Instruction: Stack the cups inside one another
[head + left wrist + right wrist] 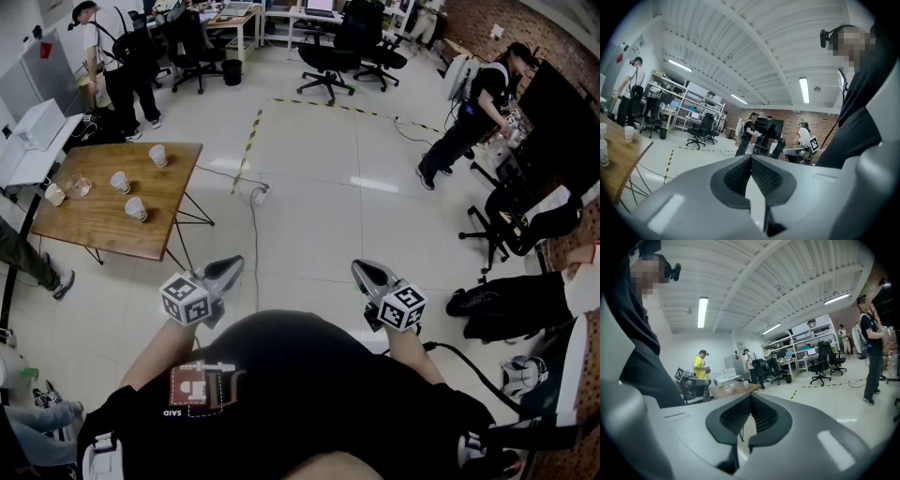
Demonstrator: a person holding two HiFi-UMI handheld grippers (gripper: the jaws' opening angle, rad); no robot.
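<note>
Black shirt [281,375] nearest lens. Left gripper [225,272] and right gripper [367,274] just ahead, both jaws pressed together, empty. Cups [136,208] unstacked on wooden table [94,230], well ahead-left of left gripper. Stacking not begun. Next, likely: approach table, open jaws, take one cup.

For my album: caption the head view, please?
Left gripper and right gripper, shut, empty, far from cups on a wooden table.

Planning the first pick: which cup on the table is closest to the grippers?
The cup at the near end of the diagonal row of three; the rest sit farther away.
</note>
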